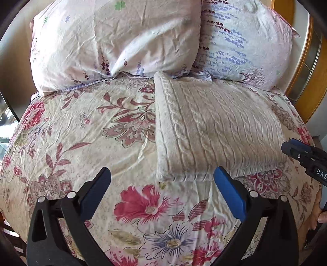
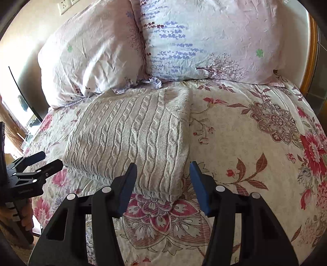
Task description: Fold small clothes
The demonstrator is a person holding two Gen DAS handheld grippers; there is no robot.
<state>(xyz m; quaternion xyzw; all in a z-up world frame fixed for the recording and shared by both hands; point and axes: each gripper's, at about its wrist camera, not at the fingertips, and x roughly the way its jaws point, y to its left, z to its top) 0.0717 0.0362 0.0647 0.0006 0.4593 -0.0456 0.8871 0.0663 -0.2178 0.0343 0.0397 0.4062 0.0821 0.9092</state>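
Note:
A cream cable-knit garment [image 1: 214,126] lies folded into a thick rectangle on the floral bedspread [image 1: 81,126], its far edge near the pillows. My left gripper [image 1: 162,174] is open and empty, hovering just in front of the garment's near left corner. My right gripper [image 2: 163,167] is open and empty, its jaws straddling the garment's [image 2: 132,135] near right corner without holding it. The right gripper also shows at the right edge of the left wrist view [image 1: 296,152], and the left gripper at the left edge of the right wrist view [image 2: 44,161].
Two pale floral pillows [image 1: 114,41] [image 1: 241,43] lean at the head of the bed behind the garment. A wooden headboard [image 1: 302,81] stands at the right. A wall with a socket [image 2: 65,7] is at the far left; the bed's left edge drops off there.

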